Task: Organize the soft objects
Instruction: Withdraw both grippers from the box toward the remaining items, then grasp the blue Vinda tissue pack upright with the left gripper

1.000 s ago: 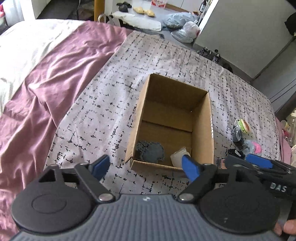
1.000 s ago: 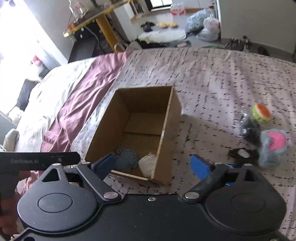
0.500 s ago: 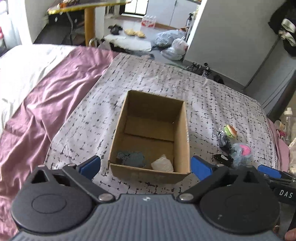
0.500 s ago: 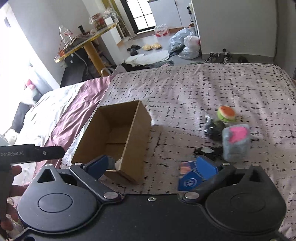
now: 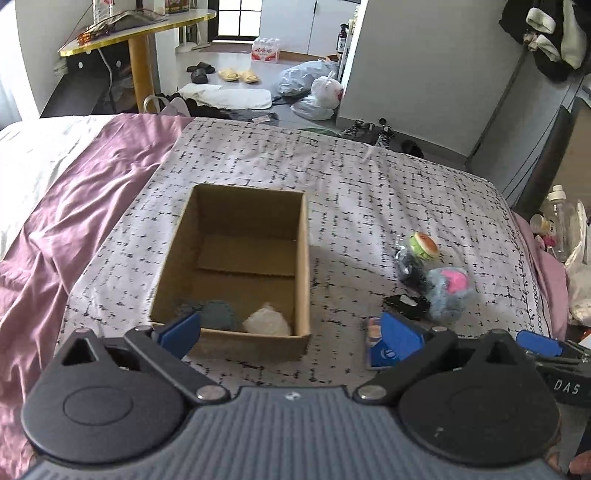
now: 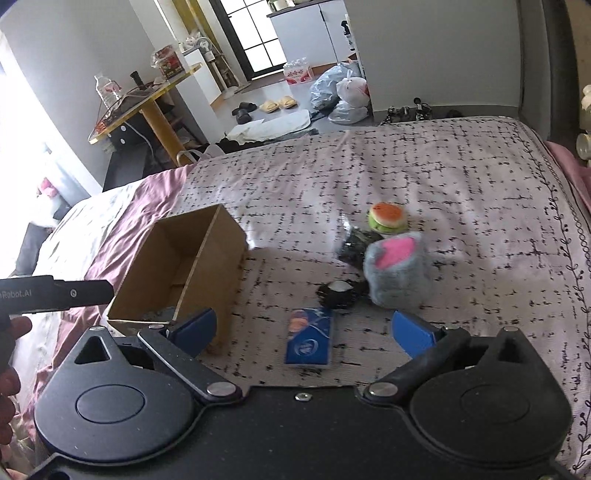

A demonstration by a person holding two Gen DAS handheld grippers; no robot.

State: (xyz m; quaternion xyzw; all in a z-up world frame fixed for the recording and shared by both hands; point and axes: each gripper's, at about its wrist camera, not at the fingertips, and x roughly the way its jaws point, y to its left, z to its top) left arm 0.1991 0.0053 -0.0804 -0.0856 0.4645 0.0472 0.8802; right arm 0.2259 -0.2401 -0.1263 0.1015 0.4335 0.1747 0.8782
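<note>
An open cardboard box (image 5: 304,266) (image 6: 218,258) stands on the patterned bedspread, holding a dark grey soft item (image 5: 218,315) and a white soft item (image 5: 267,321) at its near end. To its right lie a burger-shaped toy (image 5: 424,245) (image 6: 388,218), a grey and pink plush (image 5: 448,291) (image 6: 397,269), a dark bundle (image 6: 352,247), a small black item (image 6: 340,293) and a blue tissue pack (image 6: 310,341) (image 5: 375,345). My left gripper (image 5: 291,330) is open and empty before the box. My right gripper (image 6: 306,330) is open above the tissue pack.
The bedspread (image 6: 443,166) covers a bed with a purple sheet (image 5: 74,206) to the left. Past the bed's far edge the floor holds plastic bags (image 5: 314,88), slippers and a yellow table (image 5: 140,33). A bottle (image 5: 557,214) stands off the bed's right side.
Both grippers have drawn back from the box and opened wider. The right one has swung rightward, so the toys and the tissue pack now lie before it.
</note>
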